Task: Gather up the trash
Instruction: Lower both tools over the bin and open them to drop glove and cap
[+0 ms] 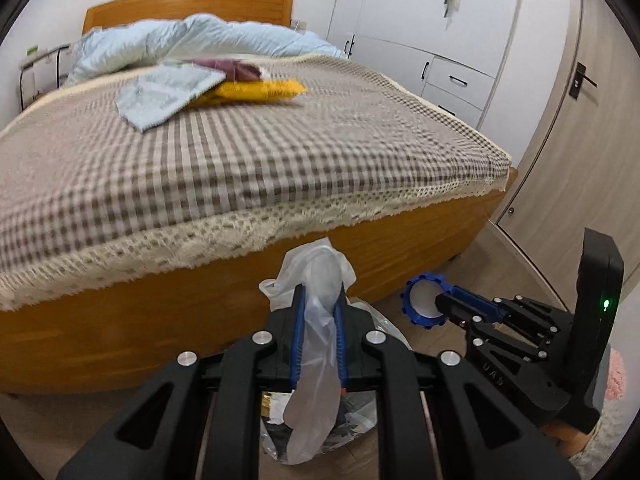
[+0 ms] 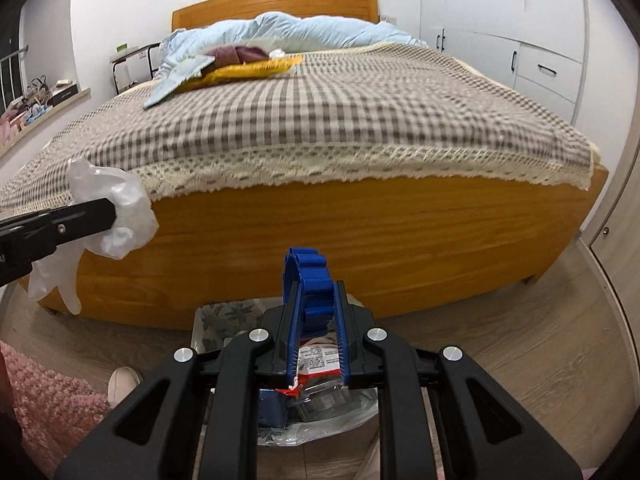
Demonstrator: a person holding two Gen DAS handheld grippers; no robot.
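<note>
My left gripper is shut on a crumpled clear plastic glove, which hangs down between its blue pads. In the right wrist view the glove sticks out past the left gripper at the left edge. My right gripper is shut on a ribbed blue plastic ring; from the left wrist view the ring shows side-on at the tip of the right gripper. Under both grippers stands a floral trash bin with a clear liner, holding wrappers.
A wooden bed with a checked cover fills the view ahead. On it lie a yellow packet, a light blue cloth and a blue quilt. White wardrobes and a door stand at the right. A pink rug and a shoe lie on the floor at the left.
</note>
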